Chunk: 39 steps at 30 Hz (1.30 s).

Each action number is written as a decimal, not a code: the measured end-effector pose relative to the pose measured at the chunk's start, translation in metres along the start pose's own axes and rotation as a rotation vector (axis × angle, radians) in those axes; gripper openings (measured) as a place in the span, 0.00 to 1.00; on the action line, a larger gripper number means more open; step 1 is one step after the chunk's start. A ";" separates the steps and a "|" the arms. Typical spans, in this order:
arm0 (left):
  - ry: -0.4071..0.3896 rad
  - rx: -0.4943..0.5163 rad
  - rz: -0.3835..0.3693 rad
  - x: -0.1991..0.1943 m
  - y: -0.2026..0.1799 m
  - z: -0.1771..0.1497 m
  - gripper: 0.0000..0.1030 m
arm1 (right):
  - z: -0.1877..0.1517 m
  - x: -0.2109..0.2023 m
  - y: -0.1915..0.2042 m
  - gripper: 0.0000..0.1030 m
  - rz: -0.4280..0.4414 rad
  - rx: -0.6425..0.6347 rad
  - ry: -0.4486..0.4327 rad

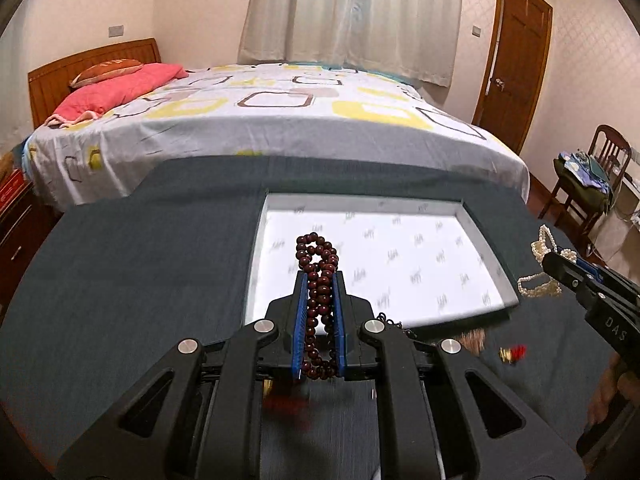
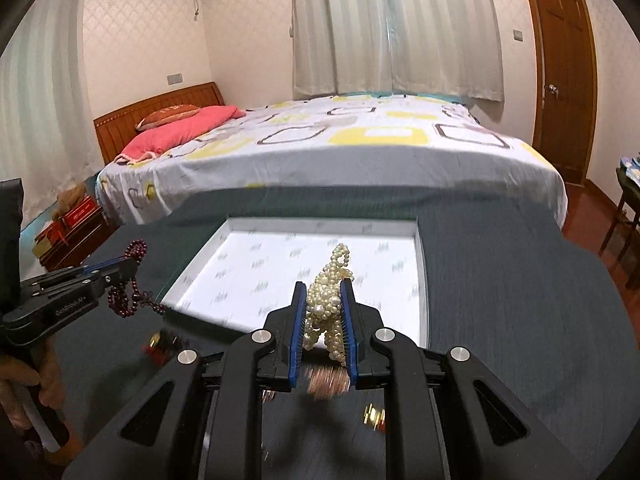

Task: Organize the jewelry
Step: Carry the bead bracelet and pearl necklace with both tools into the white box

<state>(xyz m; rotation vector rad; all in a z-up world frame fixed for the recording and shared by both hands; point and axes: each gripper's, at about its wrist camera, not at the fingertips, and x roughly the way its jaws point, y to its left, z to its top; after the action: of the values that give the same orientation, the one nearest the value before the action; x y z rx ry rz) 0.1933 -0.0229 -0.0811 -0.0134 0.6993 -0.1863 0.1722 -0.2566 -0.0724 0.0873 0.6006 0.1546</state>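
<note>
Gripping dark red beads (image 1: 318,280), the left gripper (image 1: 319,276) is clamped on them above the white tray (image 1: 480,216). From the right wrist, the right gripper (image 2: 323,286) pinches a pearl bundle (image 2: 328,300) over that tray (image 2: 422,248) on the grey cloth (image 2: 500,280).

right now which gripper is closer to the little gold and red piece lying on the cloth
Right. The right gripper, shut on the pearl necklace, hangs just up and left of the gold and red piece. The left gripper, holding the dark bead string, is farther left.
</note>
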 end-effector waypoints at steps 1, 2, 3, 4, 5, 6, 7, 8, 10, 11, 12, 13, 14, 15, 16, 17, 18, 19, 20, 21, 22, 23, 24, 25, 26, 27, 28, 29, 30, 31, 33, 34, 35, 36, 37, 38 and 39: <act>-0.003 0.005 0.001 0.012 -0.001 0.009 0.12 | 0.006 0.006 -0.002 0.17 0.001 0.002 -0.002; -0.005 0.010 0.003 0.022 -0.002 0.015 0.12 | 0.015 0.018 -0.006 0.17 0.000 0.000 -0.004; -0.006 0.013 0.006 0.029 -0.004 0.020 0.12 | 0.020 0.026 -0.008 0.17 -0.002 -0.003 -0.005; -0.007 0.022 0.009 0.042 -0.006 0.027 0.12 | 0.026 0.036 -0.010 0.17 -0.005 -0.004 -0.005; -0.007 0.027 0.013 0.051 -0.006 0.033 0.12 | 0.030 0.043 -0.012 0.17 -0.007 -0.004 -0.005; -0.004 0.031 0.016 0.062 -0.007 0.038 0.12 | 0.034 0.053 -0.014 0.17 -0.011 -0.005 -0.002; 0.001 0.036 0.017 0.071 -0.008 0.043 0.12 | 0.038 0.064 -0.016 0.17 -0.016 -0.007 0.002; 0.009 0.036 0.020 0.086 -0.008 0.050 0.12 | 0.040 0.071 -0.018 0.17 -0.018 -0.005 0.006; 0.021 0.026 0.018 0.102 -0.007 0.058 0.12 | 0.044 0.092 -0.025 0.17 -0.016 0.011 0.029; 0.031 0.018 0.017 0.113 -0.006 0.063 0.12 | 0.045 0.099 -0.027 0.17 -0.017 0.017 0.038; 0.041 0.012 0.018 0.121 -0.005 0.066 0.12 | 0.047 0.110 -0.031 0.17 -0.020 0.025 0.050; 0.050 0.007 0.019 0.129 -0.004 0.068 0.12 | 0.048 0.119 -0.034 0.17 -0.025 0.030 0.063; 0.064 0.002 0.021 0.140 -0.002 0.072 0.12 | 0.049 0.127 -0.036 0.17 -0.031 0.031 0.074; 0.072 0.000 0.023 0.146 -0.002 0.074 0.12 | 0.050 0.132 -0.038 0.17 -0.035 0.032 0.084; 0.085 -0.003 0.026 0.155 0.000 0.076 0.12 | 0.051 0.141 -0.040 0.17 -0.041 0.033 0.100; 0.096 -0.007 0.028 0.161 0.001 0.076 0.12 | 0.051 0.146 -0.041 0.17 -0.043 0.034 0.114; 0.106 -0.010 0.031 0.166 0.001 0.076 0.12 | 0.051 0.152 -0.043 0.17 -0.044 0.037 0.132; 0.125 -0.015 0.035 0.174 0.003 0.076 0.12 | 0.051 0.159 -0.045 0.17 -0.039 0.043 0.153; 0.139 -0.018 0.034 0.178 0.004 0.075 0.12 | 0.050 0.162 -0.045 0.17 -0.037 0.047 0.168; 0.155 -0.020 0.034 0.182 0.005 0.073 0.12 | 0.049 0.168 -0.045 0.17 -0.036 0.047 0.189; 0.176 -0.020 0.038 0.188 0.005 0.071 0.12 | 0.047 0.172 -0.045 0.17 -0.036 0.047 0.205; 0.187 -0.018 0.039 0.192 0.006 0.070 0.12 | 0.047 0.175 -0.045 0.17 -0.037 0.046 0.215; 0.199 -0.015 0.039 0.196 0.006 0.068 0.12 | 0.046 0.178 -0.044 0.17 -0.043 0.041 0.231; 0.213 -0.010 0.041 0.200 0.007 0.067 0.12 | 0.046 0.181 -0.044 0.17 -0.045 0.039 0.242; 0.224 -0.009 0.041 0.202 0.006 0.066 0.12 | 0.045 0.184 -0.045 0.17 -0.049 0.039 0.253; 0.236 -0.012 0.040 0.206 0.008 0.066 0.12 | 0.044 0.186 -0.045 0.17 -0.052 0.041 0.265; 0.247 -0.018 0.040 0.210 0.010 0.065 0.12 | 0.043 0.189 -0.046 0.17 -0.056 0.043 0.276; 0.262 -0.025 0.040 0.213 0.011 0.064 0.12 | 0.042 0.191 -0.046 0.17 -0.060 0.044 0.285; 0.276 -0.031 0.041 0.216 0.013 0.063 0.12 | 0.042 0.193 -0.047 0.17 -0.064 0.044 0.291; 0.293 -0.040 0.038 0.219 0.014 0.062 0.12 | 0.041 0.195 -0.047 0.17 -0.069 0.043 0.301; 0.305 -0.046 0.033 0.223 0.015 0.063 0.12 | 0.041 0.200 -0.049 0.17 -0.068 0.051 0.321; 0.308 -0.043 0.034 0.223 0.014 0.062 0.12 | 0.040 0.202 -0.049 0.17 -0.071 0.053 0.331; 0.313 -0.037 0.038 0.224 0.012 0.062 0.12 | 0.040 0.203 -0.049 0.17 -0.075 0.052 0.339; 0.315 -0.032 0.040 0.224 0.012 0.062 0.13 | 0.040 0.204 -0.050 0.17 -0.081 0.051 0.345; 0.315 -0.028 0.042 0.224 0.011 0.062 0.13 | 0.039 0.204 -0.050 0.17 -0.085 0.050 0.349; 0.316 -0.026 0.044 0.224 0.011 0.062 0.13 | 0.040 0.205 -0.051 0.18 -0.085 0.051 0.352; 0.317 -0.028 0.044 0.225 0.011 0.062 0.16 | 0.040 0.206 -0.051 0.18 -0.085 0.054 0.356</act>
<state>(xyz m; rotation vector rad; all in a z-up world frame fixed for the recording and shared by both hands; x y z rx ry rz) 0.4035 -0.0544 -0.1774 0.0045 1.0176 -0.1378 0.3683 -0.2738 -0.1606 0.0866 0.9623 0.0715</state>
